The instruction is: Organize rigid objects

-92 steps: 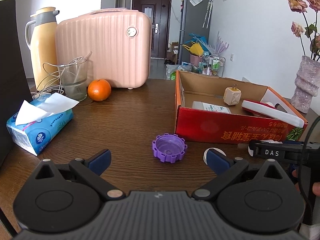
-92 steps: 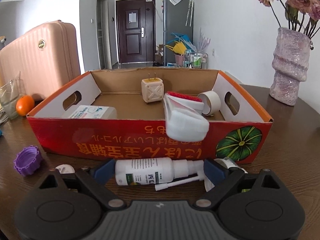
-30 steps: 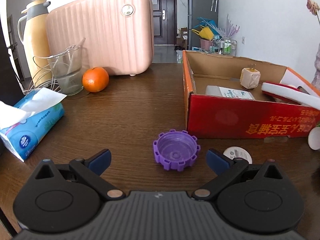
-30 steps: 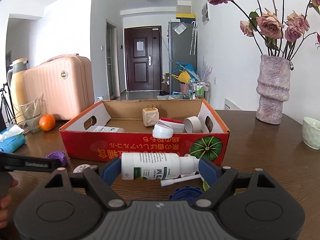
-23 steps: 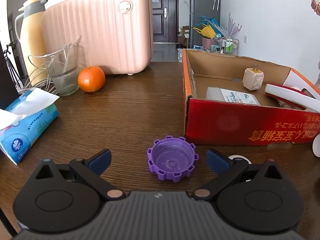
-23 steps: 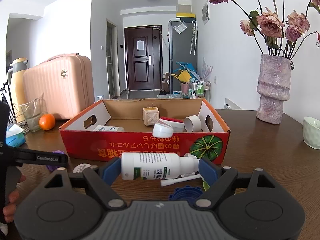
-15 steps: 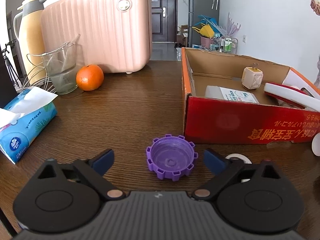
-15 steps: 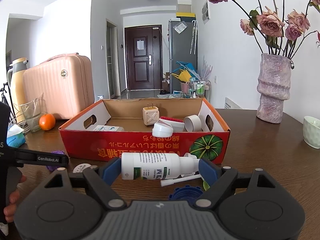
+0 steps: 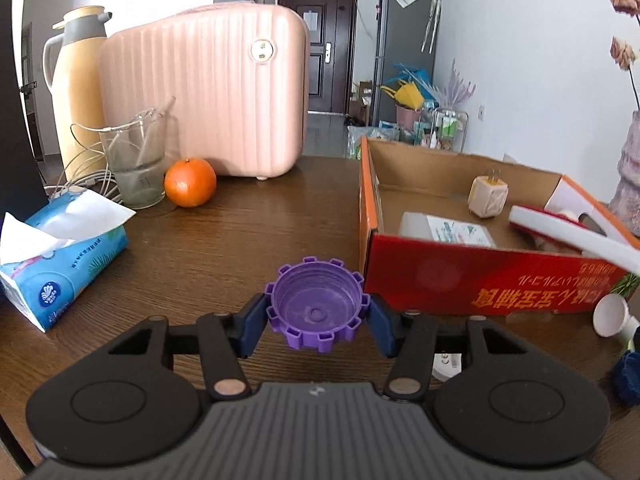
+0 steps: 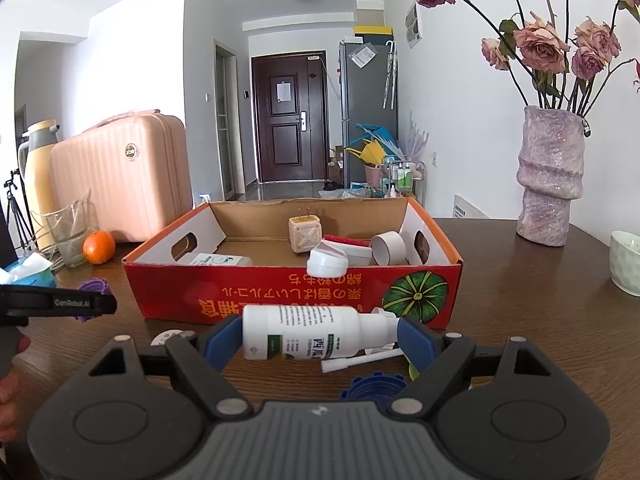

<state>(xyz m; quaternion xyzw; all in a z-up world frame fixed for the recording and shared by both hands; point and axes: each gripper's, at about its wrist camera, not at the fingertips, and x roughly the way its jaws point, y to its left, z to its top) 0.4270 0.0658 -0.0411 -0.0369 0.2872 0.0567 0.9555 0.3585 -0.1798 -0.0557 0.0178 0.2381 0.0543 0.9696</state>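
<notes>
My left gripper (image 9: 316, 318) is shut on a purple toothed cap (image 9: 316, 304) and holds it just above the wooden table, left of the red cardboard box (image 9: 480, 280). My right gripper (image 10: 320, 336) is shut on a white spray bottle (image 10: 308, 334), held sideways in front of the box (image 10: 292, 292). The box holds a beige plug cube (image 10: 305, 234), a flat white packet (image 10: 218, 260), a red-and-white item (image 10: 336, 254) and a tape roll core (image 10: 388, 248). A blue toothed cap (image 10: 374, 386) and a small white disc (image 10: 168, 336) lie on the table below my right gripper.
A pink suitcase (image 9: 208, 92), a yellow thermos (image 9: 76, 88), a glass with cables (image 9: 136, 160), an orange (image 9: 190, 182) and a tissue pack (image 9: 60, 264) stand at the left. A vase with roses (image 10: 550, 176) and a pale cup (image 10: 626, 262) stand at the right.
My left gripper has closed on the purple cap and lifted it slightly. My right gripper still holds the spray bottle, roughly in place.
</notes>
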